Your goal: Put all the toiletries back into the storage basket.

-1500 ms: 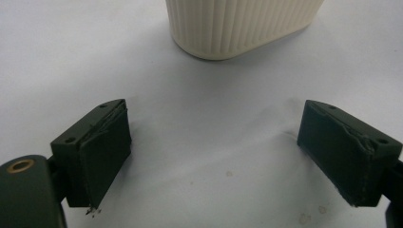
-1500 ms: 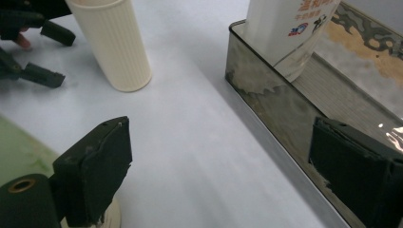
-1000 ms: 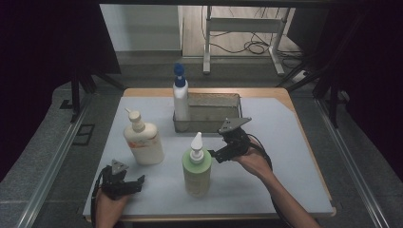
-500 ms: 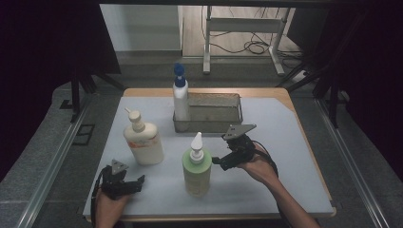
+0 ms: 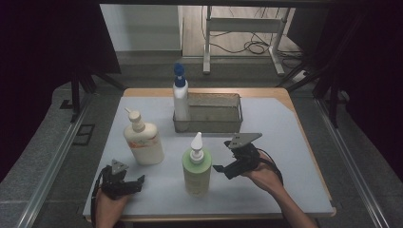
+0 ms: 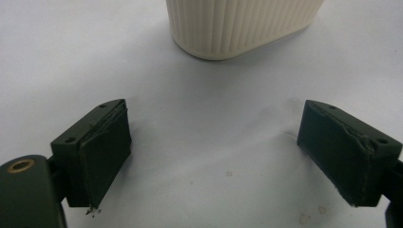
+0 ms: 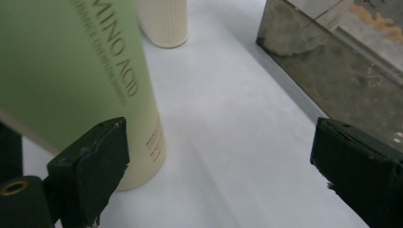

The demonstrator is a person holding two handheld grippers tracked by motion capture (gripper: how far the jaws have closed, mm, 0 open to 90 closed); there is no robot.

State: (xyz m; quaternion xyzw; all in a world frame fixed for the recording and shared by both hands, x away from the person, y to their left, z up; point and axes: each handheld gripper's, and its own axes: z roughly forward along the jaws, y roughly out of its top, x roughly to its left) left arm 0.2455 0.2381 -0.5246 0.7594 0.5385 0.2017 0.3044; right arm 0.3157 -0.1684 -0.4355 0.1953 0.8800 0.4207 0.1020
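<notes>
Near worktop's front edge, my right gripper [image 5: 219, 169] jaws spread, green bottle [image 5: 196, 167] upright just left of it; left gripper [image 5: 139, 181] spread, empty, farther off.

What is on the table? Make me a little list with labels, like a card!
green bottle: standing, front middle
cream bottle: standing, left
white bottle with blue top: upright at the left end of the metal tray
left gripper: open, low by the table
right gripper: open, beside the green bottle, not touching
table cover: pale sheet
</notes>
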